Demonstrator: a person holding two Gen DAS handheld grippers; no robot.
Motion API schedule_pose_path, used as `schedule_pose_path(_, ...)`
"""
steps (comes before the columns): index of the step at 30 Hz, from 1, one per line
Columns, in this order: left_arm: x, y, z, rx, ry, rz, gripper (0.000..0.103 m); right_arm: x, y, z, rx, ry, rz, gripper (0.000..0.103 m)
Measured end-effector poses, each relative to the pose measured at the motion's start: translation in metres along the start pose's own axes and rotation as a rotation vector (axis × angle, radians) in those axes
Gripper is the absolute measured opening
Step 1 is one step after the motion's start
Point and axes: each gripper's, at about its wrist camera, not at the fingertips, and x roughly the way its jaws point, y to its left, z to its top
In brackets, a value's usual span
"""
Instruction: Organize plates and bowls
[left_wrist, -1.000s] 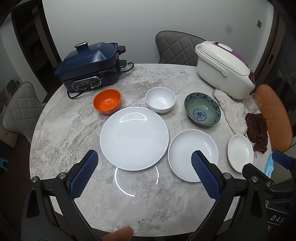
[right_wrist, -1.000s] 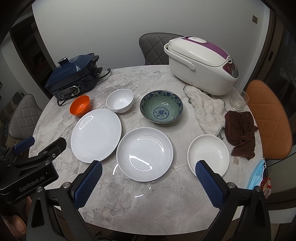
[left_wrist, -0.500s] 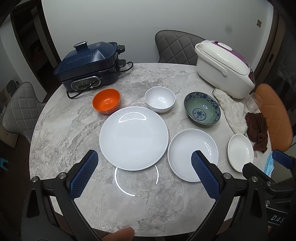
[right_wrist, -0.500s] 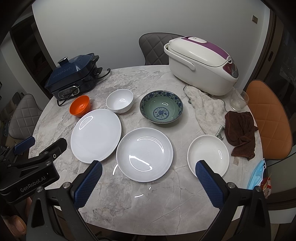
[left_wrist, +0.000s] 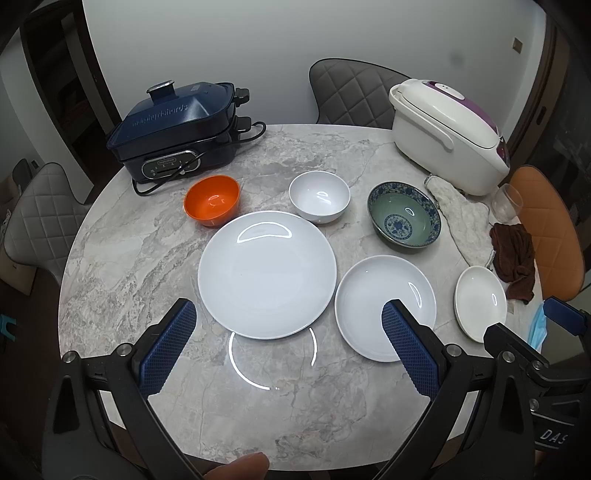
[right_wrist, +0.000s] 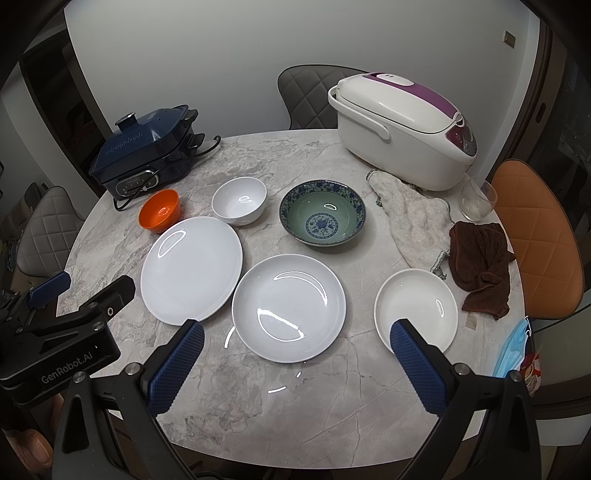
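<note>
On the marble table (left_wrist: 147, 236), three white plates (large plate (left_wrist: 266, 274), medium plate (right_wrist: 289, 312), small plate (right_wrist: 415, 308)) lie unstacked in front of three bowls. Left gripper (left_wrist: 288, 343) and right gripper (right_wrist: 295, 365) hover released, empty. Step: pre-grasp. Next, probably: grip a plate rim, then stack.

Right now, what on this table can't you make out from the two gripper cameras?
- Blue face mask: right wrist view, hangs over the table edge; left wrist view, mostly behind the right gripper.
- Cooker panel: print too small, both views.
- Medium plate: left wrist view, near rim behind a fingertip.
</note>
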Motion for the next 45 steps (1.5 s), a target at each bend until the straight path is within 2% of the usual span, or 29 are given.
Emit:
schedule_pose_path(10, 0.002, 0.0, -0.003, -0.001, 0.001, -0.002, 0.102, -0.002, 0.001, 0.004, 0.0, 0.001, 0.001, 0.103)
schedule_pose_path(14, 0.01, 0.004, -0.01, -0.015, 0.0, -0.034, 0.102, 0.003, -0.001, 0.0, 0.007, 0.006, 0.019, 0.103)
schedule_pose_path(17, 0.034, 0.019, -0.025, -0.036, 0.041, -0.05, 0.102, 0.022, -0.013, -0.014, 0.049, 0.023, 0.148, 0.103)
schedule_pose_path(19, 0.051, 0.034, -0.039, -0.031, 0.066, -0.034, 0.101, 0.049, -0.026, -0.034, 0.107, 0.074, 0.232, 0.103)
schedule_pose_path(21, 0.071, 0.059, -0.053, -0.05, 0.109, -0.011, 0.096, 0.073, -0.031, -0.05, 0.143, 0.121, 0.299, 0.1)
schedule_pose_path(22, 0.08, 0.075, -0.06, -0.081, 0.133, -0.027, 0.095, 0.085, -0.033, -0.057, 0.164, 0.15, 0.343, 0.096)
schedule_pose_path(24, 0.098, 0.112, -0.074, -0.17, 0.17, -0.111, 0.094, 0.106, -0.032, -0.066, 0.205, 0.188, 0.449, 0.091)
schedule_pose_path(26, 0.113, 0.149, -0.084, -0.245, 0.174, -0.175, 0.094, 0.123, -0.023, -0.073, 0.225, 0.222, 0.523, 0.079)
schedule_pose_path(28, 0.13, 0.177, -0.085, -0.261, 0.174, -0.197, 0.094, 0.133, -0.009, -0.075, 0.229, 0.227, 0.587, 0.074)
schedule_pose_path(31, 0.156, 0.205, -0.072, -0.228, 0.187, -0.274, 0.094, 0.145, 0.011, -0.068, 0.278, 0.217, 0.669, 0.074)
schedule_pose_path(33, 0.175, 0.215, -0.054, -0.176, 0.223, -0.331, 0.094, 0.158, 0.02, -0.057, 0.329, 0.2, 0.677, 0.074)
schedule_pose_path(35, 0.197, 0.219, -0.031, -0.109, 0.309, -0.351, 0.094, 0.166, 0.026, -0.038, 0.364, 0.166, 0.678, 0.071)
schedule_pose_path(37, 0.222, 0.225, -0.013, -0.083, 0.389, -0.295, 0.094, 0.174, 0.039, -0.014, 0.314, 0.145, 0.649, 0.07)
schedule_pose_path(38, 0.231, 0.231, -0.006, -0.095, 0.398, -0.28, 0.094, 0.181, 0.046, -0.002, 0.274, 0.149, 0.623, 0.069)
schedule_pose_path(41, 0.236, 0.238, 0.012, -0.075, 0.315, -0.326, 0.092, 0.21, 0.059, 0.028, 0.2, 0.216, 0.547, 0.061)
schedule_pose_path(42, 0.238, 0.236, 0.018, -0.043, 0.303, -0.327, 0.084, 0.216, 0.061, 0.036, 0.193, 0.227, 0.529, 0.061)
schedule_pose_path(45, 0.246, 0.227, 0.027, 0.011, 0.308, -0.349, 0.078, 0.229, 0.062, 0.057, 0.165, 0.236, 0.5, 0.061)
